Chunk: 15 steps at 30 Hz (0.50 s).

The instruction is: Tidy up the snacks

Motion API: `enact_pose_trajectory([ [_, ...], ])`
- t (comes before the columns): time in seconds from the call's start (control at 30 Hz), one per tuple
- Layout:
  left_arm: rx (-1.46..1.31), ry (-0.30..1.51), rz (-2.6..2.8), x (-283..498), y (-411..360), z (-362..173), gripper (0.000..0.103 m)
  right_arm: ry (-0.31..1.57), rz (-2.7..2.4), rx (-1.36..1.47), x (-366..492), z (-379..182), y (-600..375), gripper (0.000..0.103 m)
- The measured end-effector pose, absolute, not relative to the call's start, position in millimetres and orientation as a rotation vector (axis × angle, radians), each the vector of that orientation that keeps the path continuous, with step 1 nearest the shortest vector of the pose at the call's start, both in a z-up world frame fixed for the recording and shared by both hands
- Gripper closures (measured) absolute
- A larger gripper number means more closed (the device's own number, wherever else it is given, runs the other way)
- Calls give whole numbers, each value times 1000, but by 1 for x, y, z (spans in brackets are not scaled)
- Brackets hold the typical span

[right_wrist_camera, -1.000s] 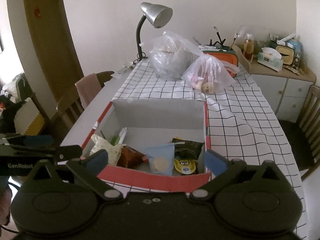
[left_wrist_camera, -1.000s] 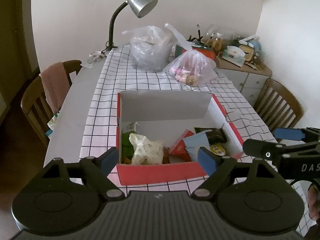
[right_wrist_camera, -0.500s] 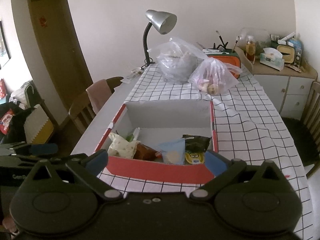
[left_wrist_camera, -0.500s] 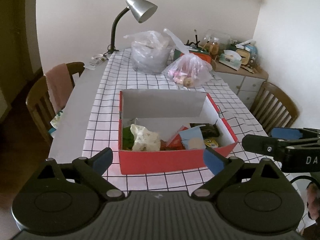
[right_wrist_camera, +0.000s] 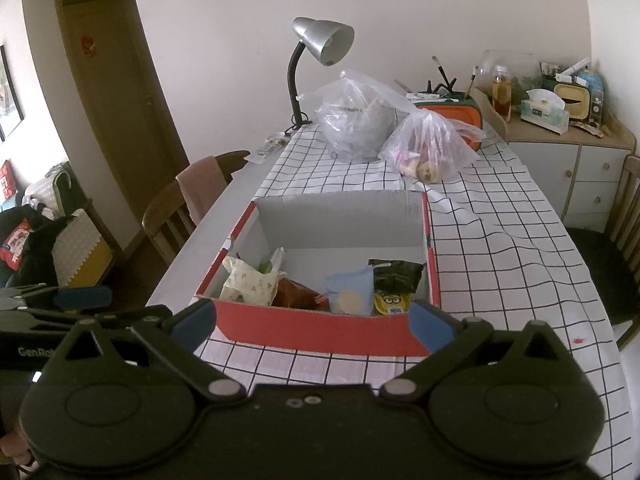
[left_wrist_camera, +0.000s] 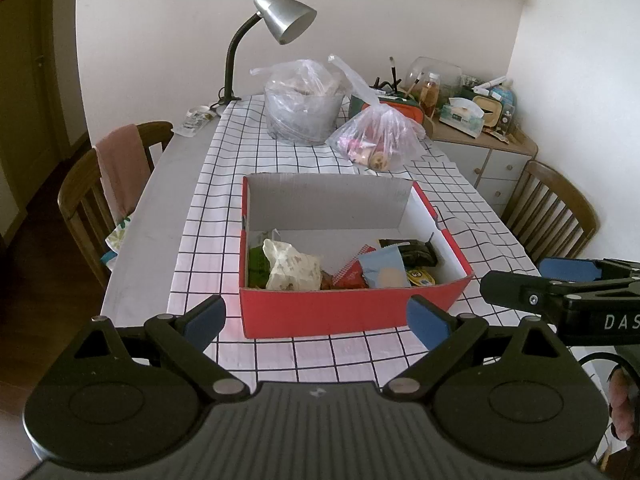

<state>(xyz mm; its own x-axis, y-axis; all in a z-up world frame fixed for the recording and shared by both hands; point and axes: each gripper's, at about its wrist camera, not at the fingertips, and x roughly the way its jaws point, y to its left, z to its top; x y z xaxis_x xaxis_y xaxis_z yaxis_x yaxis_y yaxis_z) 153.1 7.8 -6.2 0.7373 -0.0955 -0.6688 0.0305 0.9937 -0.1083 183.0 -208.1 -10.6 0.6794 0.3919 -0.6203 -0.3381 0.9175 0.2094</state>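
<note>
Snack packets [left_wrist_camera: 344, 268] sit packed inside red box [left_wrist_camera: 352, 312]; sorting looks nearly done. Left gripper [left_wrist_camera: 316, 320], right gripper [right_wrist_camera: 314, 326] both released, empty, hovering just before box. Bags [left_wrist_camera: 380, 136] beyond box untouched.

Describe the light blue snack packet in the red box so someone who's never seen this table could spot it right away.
On the checked tablecloth sits an open red box. Along its near wall stands the light blue packet, between a red packet and a small yellow packet. It alone is pale blue with a round cream patch.
</note>
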Motion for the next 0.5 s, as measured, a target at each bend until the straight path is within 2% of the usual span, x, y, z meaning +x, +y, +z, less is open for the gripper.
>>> enact_pose_trajectory([
  [0.5,-97,739,-69,147,6,-5,5,724,403,87,178,-13,-214,0],
])
